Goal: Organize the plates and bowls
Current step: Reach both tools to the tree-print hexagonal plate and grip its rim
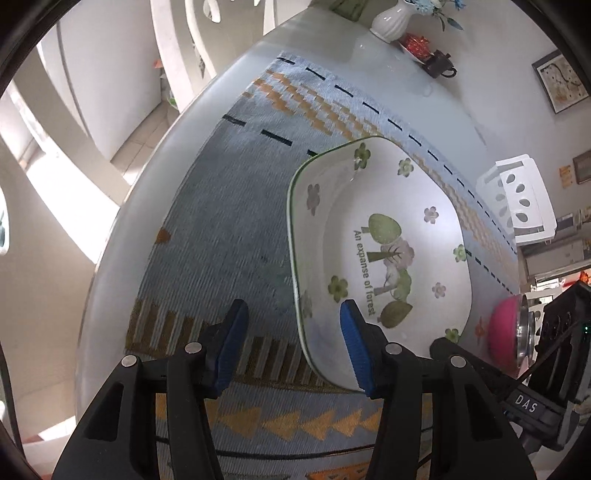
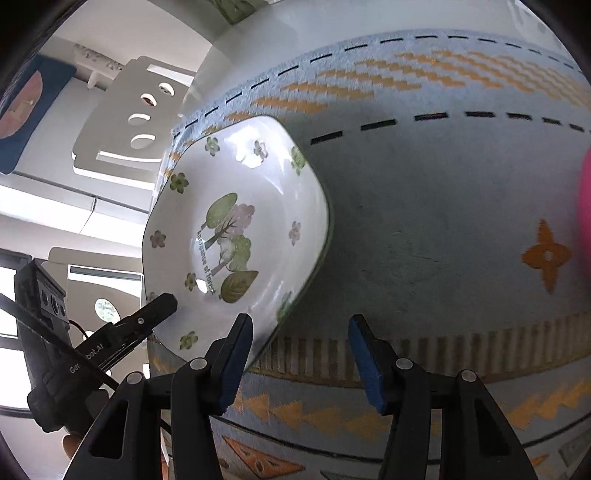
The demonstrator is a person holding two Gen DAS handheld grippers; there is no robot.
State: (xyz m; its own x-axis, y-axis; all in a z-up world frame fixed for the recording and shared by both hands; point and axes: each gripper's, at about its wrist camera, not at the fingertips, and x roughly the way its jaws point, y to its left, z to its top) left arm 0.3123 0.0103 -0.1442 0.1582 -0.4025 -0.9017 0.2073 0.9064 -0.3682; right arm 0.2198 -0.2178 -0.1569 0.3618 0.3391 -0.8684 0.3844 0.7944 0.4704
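Note:
A square white plate (image 1: pixel 388 236) (image 2: pixel 236 221), with a green rim and a tree picture, lies on the patterned blue mat (image 1: pixel 229 229). My left gripper (image 1: pixel 293 306) is open and straddles the plate's near-left rim: one blue pad is outside over the mat, the other over the plate's inside. My right gripper (image 2: pixel 301 321) is also open and straddles the opposite rim, its left pad above the plate edge. Neither gripper's pads press on the rim. A pink bowl (image 1: pixel 502 328) with a metal inside sits just right of the plate and shows as a pink blur (image 2: pixel 585 206) in the right wrist view.
The mat (image 2: pixel 443 221) covers a round glass table (image 1: pixel 122 236) whose edge curves along the left. A white vase (image 1: pixel 391 18), a red item and a dark teapot (image 1: pixel 439 64) stand at the far side. A white chair (image 1: pixel 517 199) (image 2: pixel 125 118) stands beyond the plate.

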